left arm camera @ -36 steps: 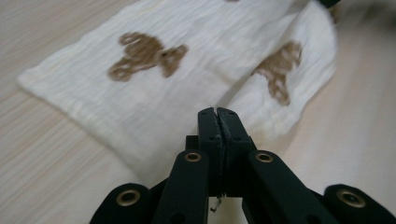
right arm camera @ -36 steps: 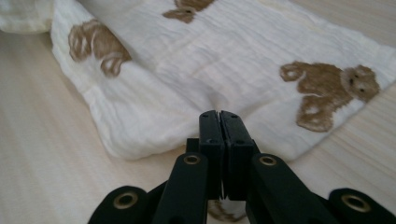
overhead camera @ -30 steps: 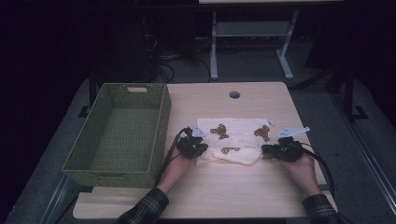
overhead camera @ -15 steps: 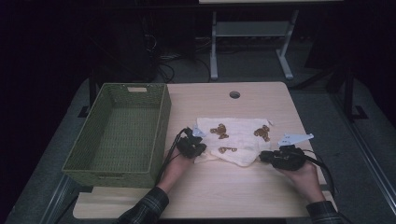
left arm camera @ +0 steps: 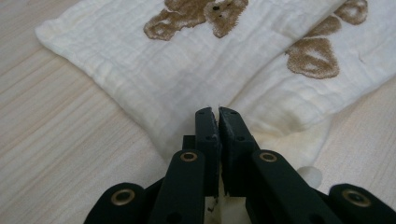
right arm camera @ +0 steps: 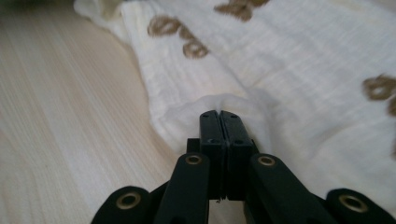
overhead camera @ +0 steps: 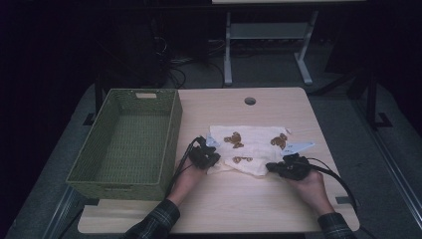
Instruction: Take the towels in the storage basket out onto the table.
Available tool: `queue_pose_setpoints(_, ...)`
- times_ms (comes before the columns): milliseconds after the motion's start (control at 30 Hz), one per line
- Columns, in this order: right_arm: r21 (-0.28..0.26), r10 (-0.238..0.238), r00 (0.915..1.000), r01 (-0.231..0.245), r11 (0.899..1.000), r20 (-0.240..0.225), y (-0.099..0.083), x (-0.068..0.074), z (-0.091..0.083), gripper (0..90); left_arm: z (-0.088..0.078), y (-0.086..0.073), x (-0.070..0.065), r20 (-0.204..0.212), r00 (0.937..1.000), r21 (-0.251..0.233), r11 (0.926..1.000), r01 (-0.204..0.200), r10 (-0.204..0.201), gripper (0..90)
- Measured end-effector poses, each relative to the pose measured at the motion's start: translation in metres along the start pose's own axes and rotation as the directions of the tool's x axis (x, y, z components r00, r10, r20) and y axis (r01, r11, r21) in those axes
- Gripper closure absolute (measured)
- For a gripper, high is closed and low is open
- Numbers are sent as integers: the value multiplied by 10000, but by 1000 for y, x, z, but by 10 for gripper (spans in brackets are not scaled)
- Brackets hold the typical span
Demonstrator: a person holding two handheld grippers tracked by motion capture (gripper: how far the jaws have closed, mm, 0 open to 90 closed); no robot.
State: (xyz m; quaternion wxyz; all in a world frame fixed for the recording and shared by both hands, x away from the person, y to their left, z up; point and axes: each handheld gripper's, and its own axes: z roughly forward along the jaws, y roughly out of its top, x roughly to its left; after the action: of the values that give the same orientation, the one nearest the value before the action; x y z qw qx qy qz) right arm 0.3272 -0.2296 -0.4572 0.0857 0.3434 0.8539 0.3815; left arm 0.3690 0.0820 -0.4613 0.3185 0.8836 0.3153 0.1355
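A cream cloth (overhead camera: 254,147) with brown bear prints lies flat in the middle of the wooden table (overhead camera: 249,199). My left gripper (overhead camera: 214,160) is at its near left corner, shut with the cloth's (left arm camera: 187,70) edge pinched between the tips (left arm camera: 217,112). My right gripper (overhead camera: 272,168) sits at the near right edge. Its jaws have just been closing and now stand shut (right arm camera: 219,114) on a small raised fold of the cloth (right arm camera: 289,70).
A green woven basket (overhead camera: 171,134) stands at the table's left side, close to my left hand. A round cable hole (overhead camera: 250,101) lies beyond the cloth. A white stand (overhead camera: 268,35) is on the dark floor behind the table.
My right hand has slid a little to the left along the cloth's near edge and sits lower in the view. The left hand has stayed put.
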Motion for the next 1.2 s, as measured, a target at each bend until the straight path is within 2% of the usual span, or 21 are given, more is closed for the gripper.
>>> queue_pose_setpoints(100, -340, -78, 10000, 80, 9994, 60, 10, -3, -10, 891, 0, 0, 0, 55, 10000, 4, 10000, 20, -20, 862)
queue_pose_setpoints(233, -631, -71, 9998, 84, 9980, 198, 33, -16, -16, 890, 0, 0, 1, 68, 10000, 26, 10000, -1, 1, 861)
queue_pose_setpoints(400, -447, 48, 9992, -31, 9990, 384, 58, -35, 1, 873, 0, 0, 2, 115, 9999, 20, 10000, -27, 26, 861)
queue_pose_setpoints(467, -424, 387, 9976, -363, 9984, 577, 63, -43, 9, 784, 0, 0, 2, 92, 9999, 34, 10000, -80, 79, 861)
queue_pose_setpoints(500, -581, 522, 9971, -491, 9971, 547, 64, -47, 11, 770, 0, 0, 2, 91, 9999, 36, 10000, -89, 88, 861)
queue_pose_setpoints(567, -718, 580, 9967, -538, 9960, 574, 63, -47, 8, 761, 0, 0, 2, 100, 9999, 23, 10000, -82, 82, 861)
queue_pose_setpoints(667, -798, 451, 9977, -410, 9960, 500, 58, -42, 1, 763, 0, 0, 2, 131, 9999, -13, 10000, 4, -4, 860)
queue_pose_setpoints(800, -619, 449, 9984, -427, 9972, 354, 41, -33, -4, 763, 0, 0, 1, 72, 10000, 10, 10000, -6, 6, 859)
queue_pose_setpoints(900, -238, 439, 9985, -432, 9988, 326, 28, -25, 3, 747, 0, 0, 1, 96, 10000, 15, 10000, -12, 12, 859)
queue_pose_setpoints(1000, 202, 350, 9986, -358, 9992, 392, 22, -22, 15, 736, 1, 1, 1, 101, 9999, 34, 10000, 4, -5, 859)
queue_pose_setpoints(1200, -45, 373, 9979, -371, 9993, 526, 28, -21, 26, 706, 1, 1, 1, 134, 9999, 47, 10000, -35, 35, 859)
